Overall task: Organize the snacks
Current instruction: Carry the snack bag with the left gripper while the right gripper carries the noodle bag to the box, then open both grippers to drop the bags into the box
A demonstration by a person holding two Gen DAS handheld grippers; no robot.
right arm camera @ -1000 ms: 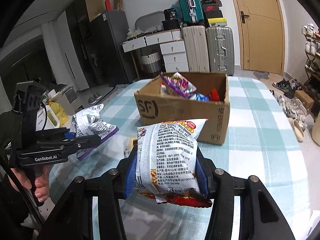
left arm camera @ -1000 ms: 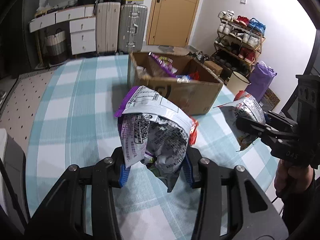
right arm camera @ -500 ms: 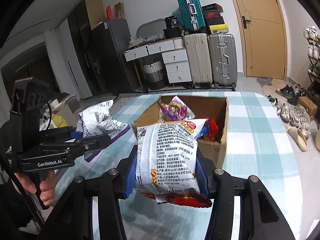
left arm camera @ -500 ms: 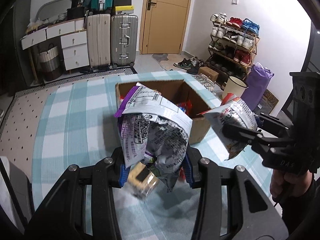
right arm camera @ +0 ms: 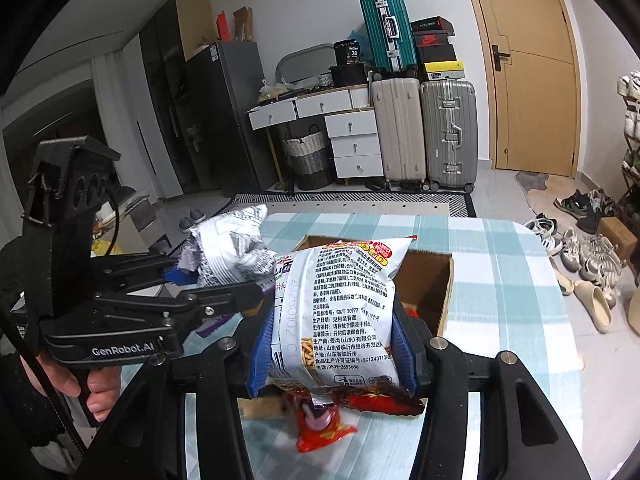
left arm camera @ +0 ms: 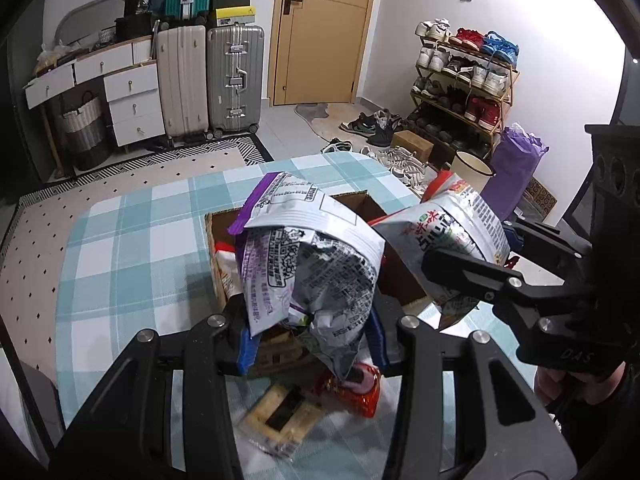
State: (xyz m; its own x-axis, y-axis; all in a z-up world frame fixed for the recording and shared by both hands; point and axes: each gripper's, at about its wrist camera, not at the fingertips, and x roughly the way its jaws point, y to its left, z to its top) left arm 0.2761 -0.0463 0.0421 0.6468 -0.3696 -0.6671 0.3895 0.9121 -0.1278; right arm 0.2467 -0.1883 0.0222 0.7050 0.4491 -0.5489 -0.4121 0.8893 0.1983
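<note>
My left gripper [left arm camera: 310,340] is shut on a crumpled silver-and-purple snack bag [left arm camera: 308,256] and holds it over the near edge of an open cardboard box [left arm camera: 214,236]. My right gripper [right arm camera: 332,352] is shut on a white-and-red snack bag [right arm camera: 338,304], held upright over the same box [right arm camera: 444,280]. The two bags hang side by side, close together. The right gripper [left arm camera: 476,264] and its bag [left arm camera: 452,216] show in the left wrist view; the left gripper [right arm camera: 224,280] and its bag [right arm camera: 228,248] show in the right wrist view.
The box stands on a table with a teal checked cloth [left arm camera: 132,248]. A small red packet [right arm camera: 320,426] and a flat yellow-and-black packet [left arm camera: 280,416] lie on the cloth in front of the box. Suitcases [left arm camera: 236,76], drawers and a shoe rack [left arm camera: 464,80] stand beyond.
Both grippers have moved forward and up with their bags, from in front of the box to over it, and closer together. The loose packets on the cloth have come into view below.
</note>
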